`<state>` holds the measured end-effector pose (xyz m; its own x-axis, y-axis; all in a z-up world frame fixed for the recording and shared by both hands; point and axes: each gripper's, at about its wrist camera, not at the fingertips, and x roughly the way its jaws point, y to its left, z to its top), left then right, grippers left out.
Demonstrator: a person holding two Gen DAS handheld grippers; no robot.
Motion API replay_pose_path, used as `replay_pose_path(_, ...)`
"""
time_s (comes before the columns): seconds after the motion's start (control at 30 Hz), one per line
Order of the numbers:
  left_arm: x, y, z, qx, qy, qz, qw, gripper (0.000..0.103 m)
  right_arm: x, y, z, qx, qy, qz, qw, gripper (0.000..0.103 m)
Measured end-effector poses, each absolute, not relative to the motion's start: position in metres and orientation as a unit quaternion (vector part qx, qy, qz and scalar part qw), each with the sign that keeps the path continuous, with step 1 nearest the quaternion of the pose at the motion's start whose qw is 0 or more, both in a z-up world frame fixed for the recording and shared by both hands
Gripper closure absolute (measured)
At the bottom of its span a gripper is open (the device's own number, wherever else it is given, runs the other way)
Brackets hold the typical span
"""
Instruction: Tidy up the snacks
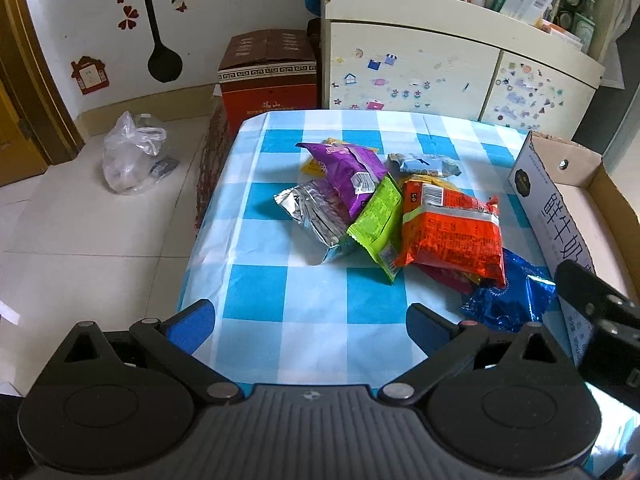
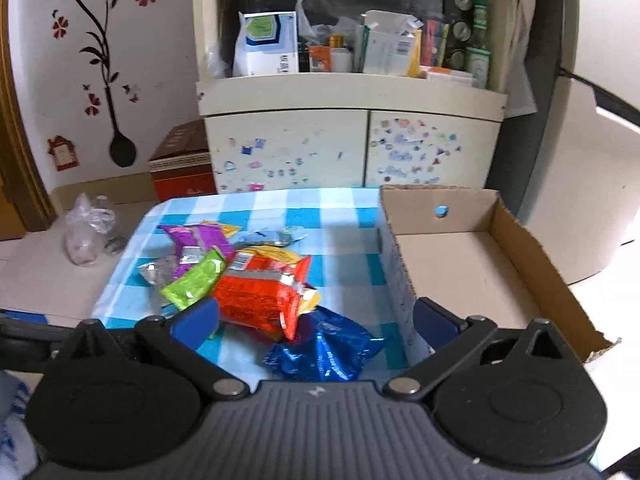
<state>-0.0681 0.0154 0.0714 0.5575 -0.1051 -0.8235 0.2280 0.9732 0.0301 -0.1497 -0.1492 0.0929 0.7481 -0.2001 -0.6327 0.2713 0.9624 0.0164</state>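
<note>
A pile of snack packets lies on the blue-and-white checked tablecloth (image 1: 312,292): a purple packet (image 1: 344,168), a silver one (image 1: 312,212), a green one (image 1: 378,220), an orange-red one (image 1: 452,232) and a blue one (image 1: 508,292). An open cardboard box (image 1: 560,200) stands at the table's right. My left gripper (image 1: 310,326) is open and empty, hovering over the near table edge. My right gripper (image 2: 316,322) is open and empty just above the blue packet (image 2: 324,348) and beside the orange-red packet (image 2: 260,300), with the box (image 2: 460,264) to its right. Part of the right gripper shows at the left view's right edge (image 1: 600,320).
A cream cabinet (image 1: 440,72) with stickers and cluttered shelves stands behind the table. A red-brown carton (image 1: 268,72) and a clear plastic bag (image 1: 132,152) sit on the tiled floor at left. A wooden door frame (image 1: 24,80) is at far left.
</note>
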Motion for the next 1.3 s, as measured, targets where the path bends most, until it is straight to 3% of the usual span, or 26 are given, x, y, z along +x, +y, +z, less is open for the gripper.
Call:
replay_pose_path(0.4,-0.068,0.013,0.067,0.062,0.466,-0.091,0.878,0.000,-0.145,-0.157,0.076,0.113,0.371,-0.136,0.912,0.001)
replay_pose_path(1.3,-0.062,0.015,0.064,0.072,0.476,-0.046,0.875,0.000,-0.127,-0.150,0.065,0.093,0.416,-0.153,0.892,0.001)
